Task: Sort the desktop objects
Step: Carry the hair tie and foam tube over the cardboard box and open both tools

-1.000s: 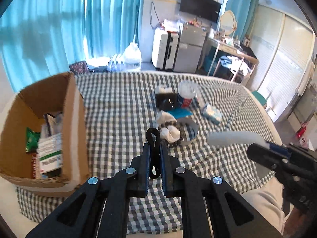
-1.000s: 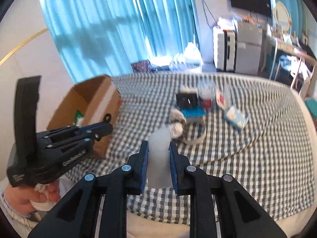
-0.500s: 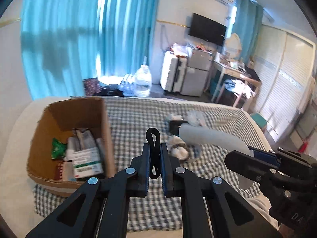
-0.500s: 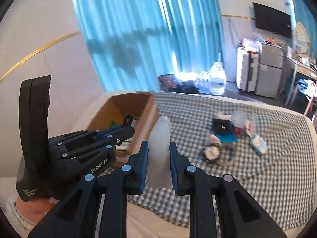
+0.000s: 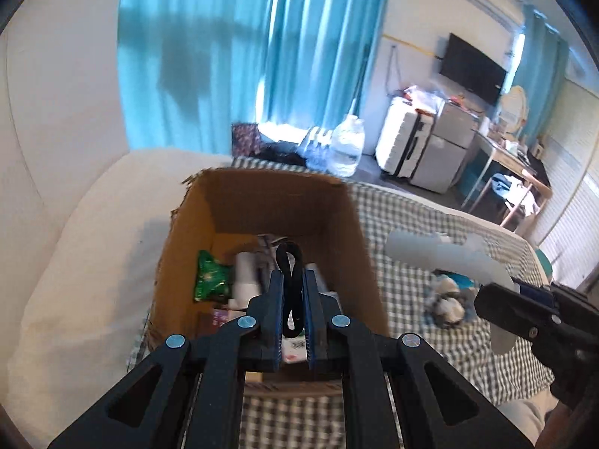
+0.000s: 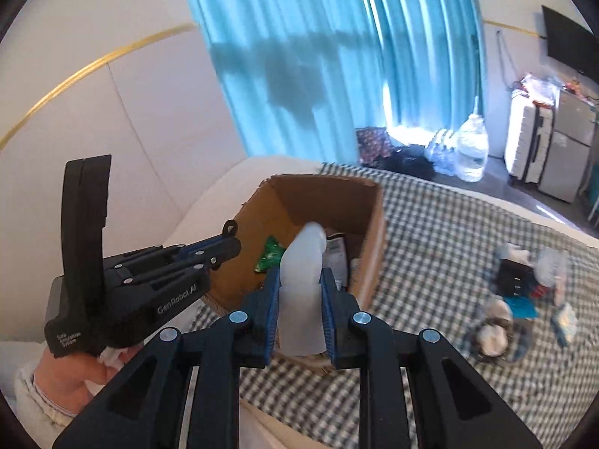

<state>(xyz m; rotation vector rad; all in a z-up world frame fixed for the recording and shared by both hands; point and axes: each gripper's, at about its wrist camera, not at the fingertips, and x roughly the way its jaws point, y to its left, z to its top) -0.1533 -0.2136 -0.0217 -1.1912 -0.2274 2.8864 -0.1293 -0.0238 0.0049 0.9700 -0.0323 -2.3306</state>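
Here the left tool [image 5: 290, 292] pinches a black loop [image 5: 289, 262] at frame centre, over the open box [image 5: 262, 202]. The right tool [image 6: 299, 299] clamps a white bottle [image 6: 303, 273] at centre, above the box's near edge; other clutter [image 6: 520, 299] lies lower right on the checked cloth [image 6: 430, 232].

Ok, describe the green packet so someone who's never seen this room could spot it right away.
Find the open cardboard box at the edge of the checked cloth, in front of the blue curtains. Look inside, along its left wall, beside a white bottle and paper packs. The green packet is the only bright green, shiny, crinkled thing in there.
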